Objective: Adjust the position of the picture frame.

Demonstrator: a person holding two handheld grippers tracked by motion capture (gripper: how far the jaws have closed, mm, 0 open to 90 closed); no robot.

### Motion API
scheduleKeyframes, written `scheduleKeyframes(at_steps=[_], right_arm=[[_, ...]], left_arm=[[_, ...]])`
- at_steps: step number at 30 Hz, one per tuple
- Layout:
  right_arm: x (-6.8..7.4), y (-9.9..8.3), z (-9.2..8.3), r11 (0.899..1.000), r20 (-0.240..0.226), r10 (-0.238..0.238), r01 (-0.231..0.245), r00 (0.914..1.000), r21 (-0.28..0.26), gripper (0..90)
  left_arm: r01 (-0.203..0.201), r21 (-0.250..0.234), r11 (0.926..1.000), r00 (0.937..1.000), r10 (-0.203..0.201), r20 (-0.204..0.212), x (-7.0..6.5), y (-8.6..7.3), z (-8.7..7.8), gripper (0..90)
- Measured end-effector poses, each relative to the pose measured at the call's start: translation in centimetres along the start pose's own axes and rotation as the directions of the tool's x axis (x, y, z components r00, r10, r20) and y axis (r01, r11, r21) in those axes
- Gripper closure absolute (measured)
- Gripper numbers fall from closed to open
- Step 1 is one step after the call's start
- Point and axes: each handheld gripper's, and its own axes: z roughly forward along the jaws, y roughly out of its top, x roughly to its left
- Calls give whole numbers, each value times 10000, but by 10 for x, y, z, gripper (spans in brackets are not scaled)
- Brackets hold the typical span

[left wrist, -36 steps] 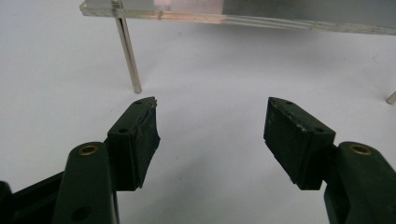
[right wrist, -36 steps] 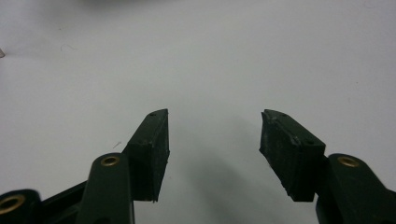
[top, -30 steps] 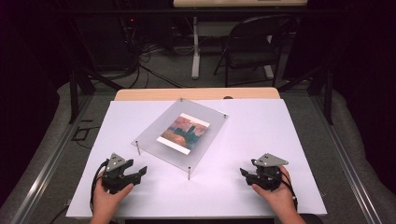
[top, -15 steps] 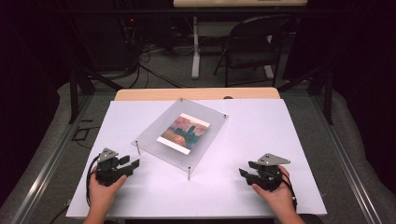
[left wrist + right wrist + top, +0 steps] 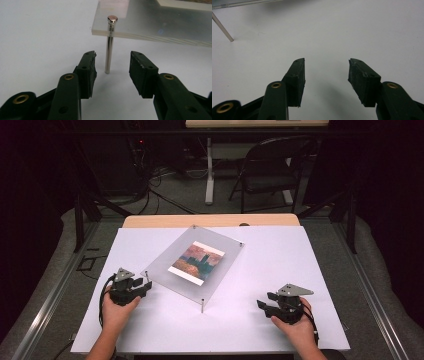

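Table cover [image 5: 280, 270]: white, plain. Tabletop edge [image 5: 210, 220] at far side: light wood tan. Acrylic panel [image 5: 165, 270]: clear, frosty-looking edges. Picture [image 5: 196, 262] under it: orange/rust w/ teal-blue patches, white border. Corner pin [image 5: 109, 47]: shiny silver, pinkish cap. Left gripper [image 5: 112, 72] & right gripper [image 5: 326, 80]: black jaws w/ brass rivets; grey plates on top. Chair [image 5: 270, 170]: black. Floor [image 5: 195, 190]: grey.

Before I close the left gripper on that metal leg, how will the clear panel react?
Probably stiff: the acrylic panel looks thick-edged and flat. Perched on thin pin legs, it may tip or skid on the smooth white table. The polished leg could slip between the open left gripper pads.
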Motion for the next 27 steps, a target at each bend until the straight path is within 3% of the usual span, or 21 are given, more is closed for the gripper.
scheduleKeyframes(at_steps=[9, 12, 20, 27], right_arm=[[0, 0, 0, 10000, -57, 2, -2, 10000, -39, 469], [1, 0, 0, 10000, -71, 11, -11, 10000, -25, 471], [1, 0, 1, 10000, -59, -30, 30, 10000, -35, 473], [2, 0, 2, 10000, -71, -43, 43, 10000, 27, 473]], left_arm=[[-190, 43, 9998, 9995, 191, -258, 3, 5, 9, 688], [-24, 23, 10000, 9999, 24, -98, 5, 7, 11, 730], [-108, 211, 9997, 9998, 112, -165, 4, 9, 18, 774], [-148, 248, 9996, 9999, 146, 49, 4, 8, 22, 842]])
